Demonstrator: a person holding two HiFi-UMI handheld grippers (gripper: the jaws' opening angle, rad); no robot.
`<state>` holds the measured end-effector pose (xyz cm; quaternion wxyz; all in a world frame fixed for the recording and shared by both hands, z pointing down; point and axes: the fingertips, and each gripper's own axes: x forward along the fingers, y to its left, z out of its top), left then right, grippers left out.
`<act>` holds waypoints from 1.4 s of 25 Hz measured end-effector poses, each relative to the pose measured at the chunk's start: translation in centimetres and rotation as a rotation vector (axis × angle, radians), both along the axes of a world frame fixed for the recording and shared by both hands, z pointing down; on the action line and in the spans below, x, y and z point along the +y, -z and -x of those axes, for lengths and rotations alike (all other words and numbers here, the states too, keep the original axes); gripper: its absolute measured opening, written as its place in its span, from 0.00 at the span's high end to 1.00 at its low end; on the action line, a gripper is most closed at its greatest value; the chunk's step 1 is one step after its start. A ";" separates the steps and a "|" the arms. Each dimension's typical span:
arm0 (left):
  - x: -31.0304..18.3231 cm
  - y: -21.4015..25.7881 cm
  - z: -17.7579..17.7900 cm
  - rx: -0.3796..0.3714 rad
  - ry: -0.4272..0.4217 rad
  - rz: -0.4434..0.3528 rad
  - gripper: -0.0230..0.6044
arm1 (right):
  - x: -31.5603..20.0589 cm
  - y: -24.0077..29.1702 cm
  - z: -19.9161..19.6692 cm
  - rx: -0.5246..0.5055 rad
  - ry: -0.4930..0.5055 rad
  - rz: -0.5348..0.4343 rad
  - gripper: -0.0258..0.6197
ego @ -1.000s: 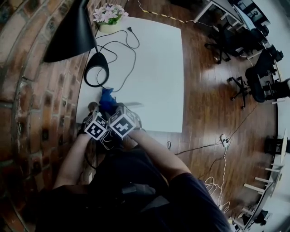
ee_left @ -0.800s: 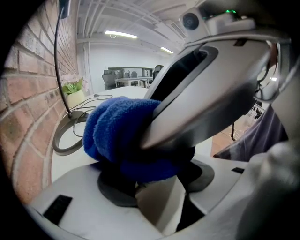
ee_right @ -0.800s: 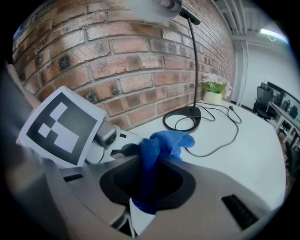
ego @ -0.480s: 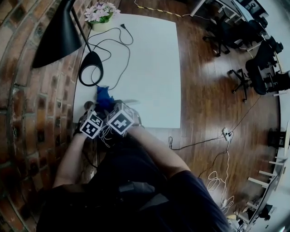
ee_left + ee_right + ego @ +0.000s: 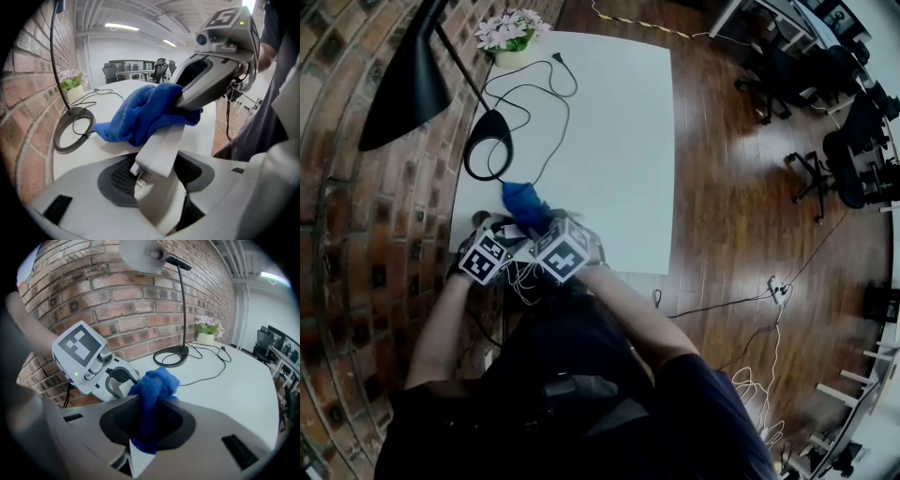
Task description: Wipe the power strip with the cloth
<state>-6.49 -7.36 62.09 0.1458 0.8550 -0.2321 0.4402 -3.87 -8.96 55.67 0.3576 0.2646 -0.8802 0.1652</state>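
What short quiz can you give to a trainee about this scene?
1. True or false: the right gripper is shut on the blue cloth.
2. What is clamped in the left gripper? A) the lamp base B) the white power strip C) the black cable
3. What stands at the far corner of the table, by the brick wall?

Key: 1 true; 2 B; 3 the flower pot.

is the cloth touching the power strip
Touching. The left gripper view shows the cloth draped over the far end of the power strip, with no gap.
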 end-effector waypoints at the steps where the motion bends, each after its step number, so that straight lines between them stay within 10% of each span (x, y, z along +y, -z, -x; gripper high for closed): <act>1: 0.0 0.0 0.0 -0.005 0.004 0.004 0.57 | 0.0 0.0 -0.3 0.000 0.005 -0.002 0.86; 35: -0.7 -1.3 1.0 -0.063 0.053 0.011 0.56 | -0.1 -0.4 -10.4 0.005 -0.092 -0.057 0.85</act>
